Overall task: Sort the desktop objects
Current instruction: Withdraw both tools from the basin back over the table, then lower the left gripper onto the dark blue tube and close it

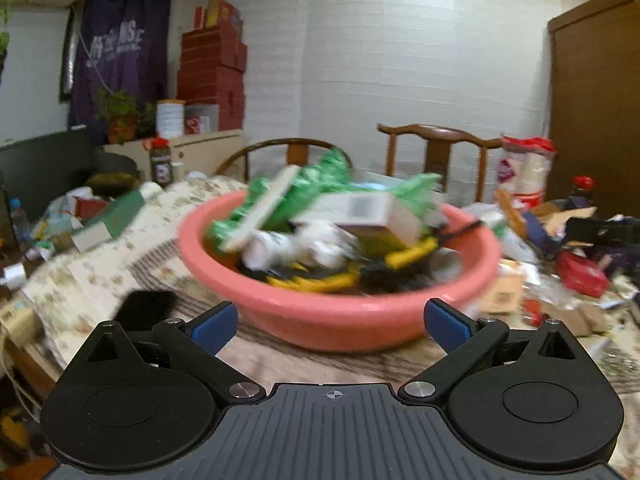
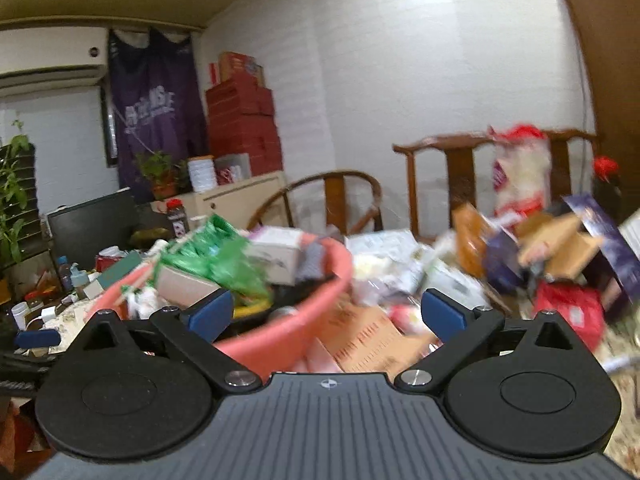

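Note:
A pink plastic basin stands on the patterned tablecloth, heaped with green packets, a white box, white tubes and yellow and black pieces. My left gripper is open just in front of the basin's near wall, nothing between its blue pads. In the right wrist view the same basin lies at the lower left. My right gripper is open, straddling the basin's right rim, and nothing is pinched. Both views are blurred by motion.
Right of the basin lies a heap of cartons, a red packet, torn cardboard and a tall white bag with a red top. Two wooden chairs stand behind the table. A green box lies at the left.

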`<move>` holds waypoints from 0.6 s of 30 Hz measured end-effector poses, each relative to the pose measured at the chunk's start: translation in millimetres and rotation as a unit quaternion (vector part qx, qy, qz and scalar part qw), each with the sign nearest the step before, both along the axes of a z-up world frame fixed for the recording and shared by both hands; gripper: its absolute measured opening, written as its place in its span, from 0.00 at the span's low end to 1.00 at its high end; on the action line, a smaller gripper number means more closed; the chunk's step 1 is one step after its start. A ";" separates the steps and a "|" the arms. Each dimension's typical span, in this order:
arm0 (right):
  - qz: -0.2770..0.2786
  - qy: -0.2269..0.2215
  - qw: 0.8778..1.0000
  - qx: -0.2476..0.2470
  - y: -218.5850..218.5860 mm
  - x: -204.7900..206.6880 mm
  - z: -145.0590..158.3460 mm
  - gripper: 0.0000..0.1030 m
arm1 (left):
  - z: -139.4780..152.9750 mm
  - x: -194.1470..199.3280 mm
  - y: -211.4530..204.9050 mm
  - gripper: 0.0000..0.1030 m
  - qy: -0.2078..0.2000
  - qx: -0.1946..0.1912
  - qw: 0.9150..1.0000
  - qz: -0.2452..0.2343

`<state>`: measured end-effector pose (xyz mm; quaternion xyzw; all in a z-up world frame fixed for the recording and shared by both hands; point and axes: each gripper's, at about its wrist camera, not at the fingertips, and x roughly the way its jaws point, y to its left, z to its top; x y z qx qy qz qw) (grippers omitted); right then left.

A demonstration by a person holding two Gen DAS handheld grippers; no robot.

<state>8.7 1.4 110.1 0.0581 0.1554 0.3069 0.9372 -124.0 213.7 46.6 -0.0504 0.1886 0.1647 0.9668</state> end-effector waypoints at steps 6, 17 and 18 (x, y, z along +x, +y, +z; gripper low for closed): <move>-0.015 0.053 0.998 0.009 -39.7 9.8 -23.1 0.97 | -18.6 7.8 -44.6 1.00 0.020 -0.012 0.998 -0.055; -0.090 0.043 0.989 -0.112 -77.3 17.8 -52.4 0.97 | -39.7 84.4 -136.2 1.00 0.068 0.066 0.980 -0.174; -0.088 0.047 0.989 -0.107 -82.6 20.3 -51.9 0.97 | -41.8 90.9 -142.8 1.00 0.073 0.073 0.978 -0.183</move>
